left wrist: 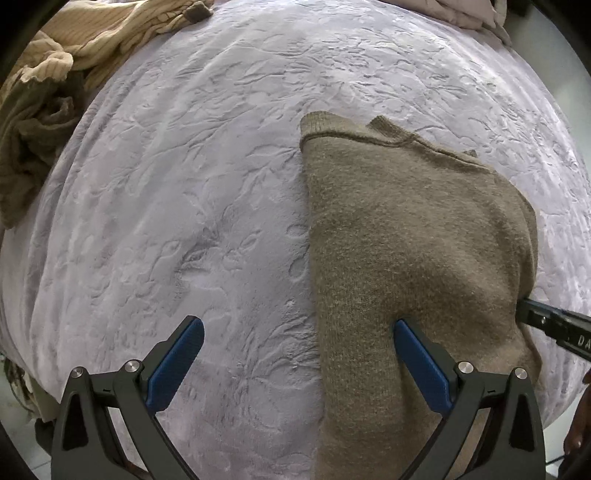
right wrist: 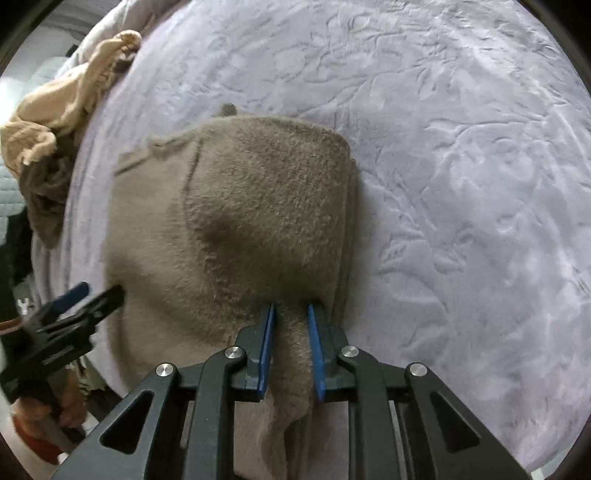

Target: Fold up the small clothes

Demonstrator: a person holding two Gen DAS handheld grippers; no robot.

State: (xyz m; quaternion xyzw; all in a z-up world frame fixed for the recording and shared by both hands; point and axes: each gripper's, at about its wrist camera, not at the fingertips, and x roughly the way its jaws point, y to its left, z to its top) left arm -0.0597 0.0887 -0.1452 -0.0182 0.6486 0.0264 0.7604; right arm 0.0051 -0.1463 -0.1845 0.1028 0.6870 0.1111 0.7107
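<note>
A fuzzy olive-brown knit garment (left wrist: pixel 413 236) lies folded on the lilac embossed bedspread (left wrist: pixel 192 206). My left gripper (left wrist: pixel 295 326) is open and empty; its right finger rests on the garment's near left part, its left finger over bare bedspread. In the right wrist view the same garment (right wrist: pixel 258 206) fills the middle. My right gripper (right wrist: pixel 291 308) is shut on a bunched fold of the garment's near edge. The right gripper also shows at the right edge of the left wrist view (left wrist: pixel 546 321), and the left gripper at the left of the right wrist view (right wrist: pixel 96 295).
A heap of tan and brown ribbed clothes (left wrist: pixel 55 85) lies at the far left of the bed, also seen in the right wrist view (right wrist: pixel 55 122). Pale folded fabric (left wrist: pixel 461 14) sits at the far right corner. The bed edge runs along the near side.
</note>
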